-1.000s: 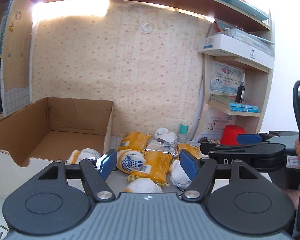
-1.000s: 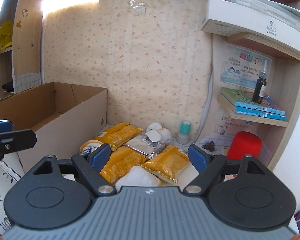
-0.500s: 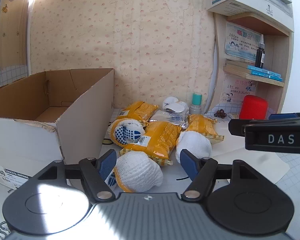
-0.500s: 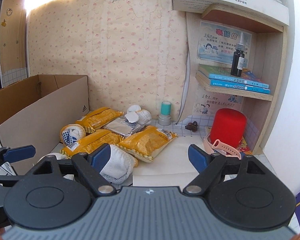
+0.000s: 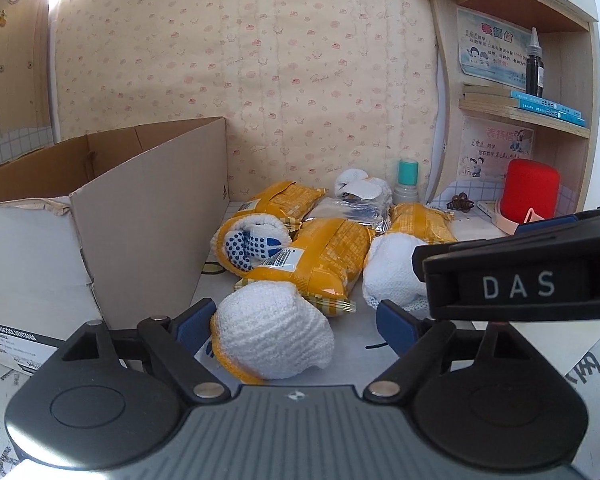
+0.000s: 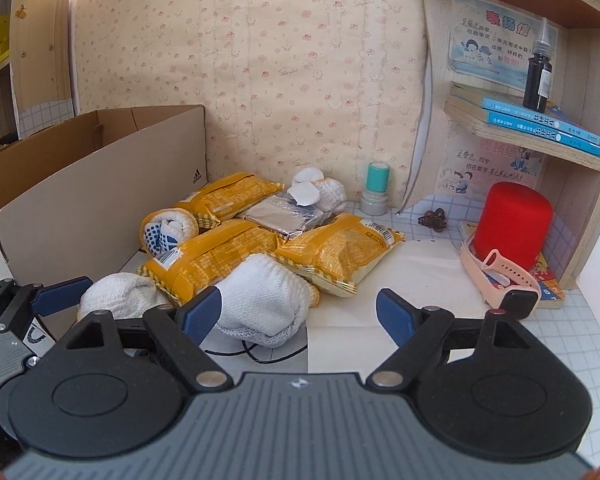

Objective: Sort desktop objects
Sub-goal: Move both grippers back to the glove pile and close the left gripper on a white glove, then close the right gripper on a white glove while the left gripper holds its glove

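Both tongs stand with their blue pads apart and nothing held. Left tongs (image 5: 292, 322) sit low over the tabletop (image 5: 356, 344) with a rolled white glove bundle (image 5: 272, 338) lying between the pads, which do not appear to press on it. Right tongs (image 6: 300, 312) hover just beside them, with a second white bundle (image 6: 260, 300) in front of the left pad and bare white paper (image 6: 412, 264) ahead of the right one.

Sorting looks barely begun. A cardboard box (image 6: 100, 184) stands open at the left, and what shows of its inside is bare, though its floor is mostly hidden. Everything else lies in one heap beside it: three yellow snack packets (image 6: 216, 260), a silver foil packet (image 6: 284, 216), a blue-dotted glove roll (image 5: 252, 242) near the box wall, and another white bundle (image 6: 320, 190) at the back. A teal-capped stamp (image 6: 378, 188) stands by the wall.

Judging by this, nearly every item has yet to be separated, and the glove bundle between the left pads seems the first candidate for the box.
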A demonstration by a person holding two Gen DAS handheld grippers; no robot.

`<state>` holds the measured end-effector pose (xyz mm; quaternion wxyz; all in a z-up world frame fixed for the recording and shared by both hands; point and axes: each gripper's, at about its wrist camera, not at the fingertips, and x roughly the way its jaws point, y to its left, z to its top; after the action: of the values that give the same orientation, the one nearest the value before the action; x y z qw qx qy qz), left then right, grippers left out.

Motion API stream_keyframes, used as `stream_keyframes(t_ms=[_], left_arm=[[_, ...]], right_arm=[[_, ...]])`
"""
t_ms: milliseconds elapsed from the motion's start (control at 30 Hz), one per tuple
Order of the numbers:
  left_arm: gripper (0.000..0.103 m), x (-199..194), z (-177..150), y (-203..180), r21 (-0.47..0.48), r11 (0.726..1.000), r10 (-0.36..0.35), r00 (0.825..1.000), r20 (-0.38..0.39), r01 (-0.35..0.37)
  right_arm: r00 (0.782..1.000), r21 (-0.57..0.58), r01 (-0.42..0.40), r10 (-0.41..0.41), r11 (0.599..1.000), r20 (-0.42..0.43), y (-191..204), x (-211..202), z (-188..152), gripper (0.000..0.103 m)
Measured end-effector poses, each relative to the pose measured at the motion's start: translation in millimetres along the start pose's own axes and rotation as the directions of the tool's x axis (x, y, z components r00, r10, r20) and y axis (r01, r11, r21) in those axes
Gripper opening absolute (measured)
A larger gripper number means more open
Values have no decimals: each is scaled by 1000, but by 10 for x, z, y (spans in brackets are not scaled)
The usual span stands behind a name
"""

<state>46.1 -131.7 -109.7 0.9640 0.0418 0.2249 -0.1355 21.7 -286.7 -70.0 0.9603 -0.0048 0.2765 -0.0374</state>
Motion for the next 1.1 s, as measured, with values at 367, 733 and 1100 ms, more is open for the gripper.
stream_keyframes(t_ms=[367, 733, 1100], left_arm=[[61, 52, -14, 42, -48, 999, -14, 997, -82, 10], [55, -13, -61, 88, -43, 999, -7, 997, -78, 3], [55, -30, -96, 107, -64, 998, -19, 997, -74, 15]], right_arm=[[999, 2, -21, 21, 1000, -27, 30, 95, -8, 83], [996, 5, -60, 60, 998, -69, 137, 397, 39, 82], [991, 30, -111, 113, 993, -76, 191, 616, -17, 64]])
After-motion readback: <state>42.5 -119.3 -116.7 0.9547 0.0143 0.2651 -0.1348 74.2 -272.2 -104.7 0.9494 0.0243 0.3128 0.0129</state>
